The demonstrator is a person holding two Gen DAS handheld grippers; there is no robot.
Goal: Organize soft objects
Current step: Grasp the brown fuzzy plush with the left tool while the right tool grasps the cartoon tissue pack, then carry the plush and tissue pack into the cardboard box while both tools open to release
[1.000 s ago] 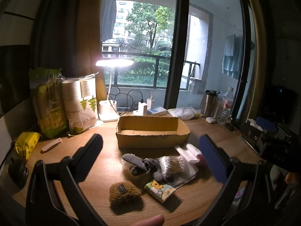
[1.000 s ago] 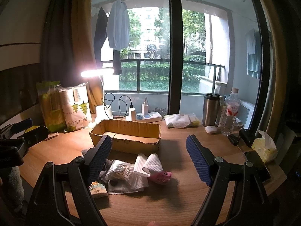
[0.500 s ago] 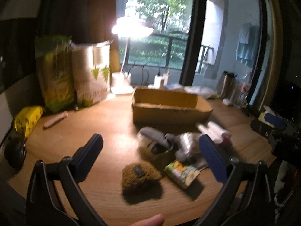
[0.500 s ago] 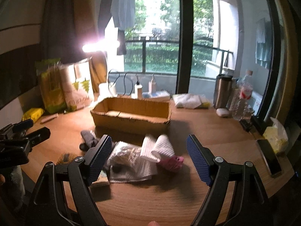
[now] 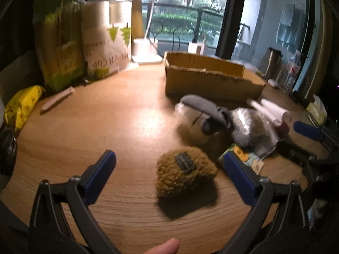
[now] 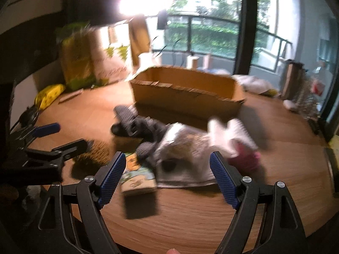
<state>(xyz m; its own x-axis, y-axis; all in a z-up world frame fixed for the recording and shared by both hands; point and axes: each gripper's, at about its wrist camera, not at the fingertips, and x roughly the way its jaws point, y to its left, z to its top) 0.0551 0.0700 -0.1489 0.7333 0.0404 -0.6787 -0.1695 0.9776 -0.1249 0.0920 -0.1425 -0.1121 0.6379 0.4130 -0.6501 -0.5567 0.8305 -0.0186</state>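
A fuzzy brown pouch [image 5: 186, 169] lies on the wooden table between the open fingers of my left gripper [image 5: 169, 169], nearer the right finger. Behind it lie a grey sock [image 5: 209, 114], a clear plastic bag [image 5: 252, 127], a cartoon tissue pack [image 5: 243, 156] and white rolled cloths [image 5: 273, 110]. An open cardboard box [image 5: 211, 80] stands behind the pile. My right gripper [image 6: 167, 169] is open and empty above the tissue pack [image 6: 137, 175] and the plastic bag [image 6: 184, 148]. White cloths [image 6: 228, 135] and a pink soft item [image 6: 245, 158] lie to its right.
Green and white paper-cup bags [image 5: 84, 42], a lit desk lamp [image 5: 146, 48] and a yellow pack [image 5: 21, 105] stand at the left. A steel flask [image 5: 273, 63] and bottles stand at the right. The table edge runs close below both grippers.
Both grippers have moved forward and down toward the pile. The brown pouch now sits between the left gripper's fingers. The right gripper is now over the tissue pack and bag.
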